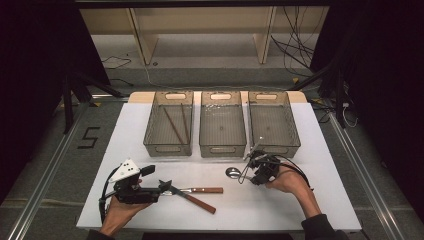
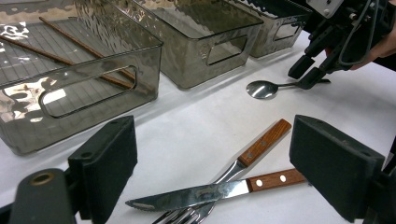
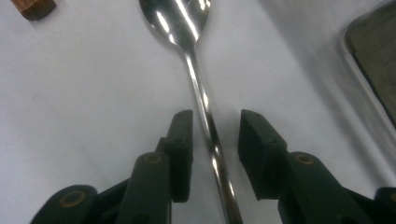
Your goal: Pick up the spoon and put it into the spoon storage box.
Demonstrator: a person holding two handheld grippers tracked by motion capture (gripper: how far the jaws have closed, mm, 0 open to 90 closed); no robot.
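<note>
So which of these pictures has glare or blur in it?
Left gripper view: the left bin's rippled wall throws bright glare and the near tool pads look soft. Right gripper view: white streaks on the spoon, whose bowl looks soft. High view: dim, dark surroundings, white table evenly lit.

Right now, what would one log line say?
left gripper: open over knife, fork | right gripper: open astride spoon handle | chopsticks: left bin

Bare white table (image 1: 280,200) between knife (image 1: 197,200) and spoon (image 1: 233,172); three bins (image 1: 222,148) walling the far side.
</note>
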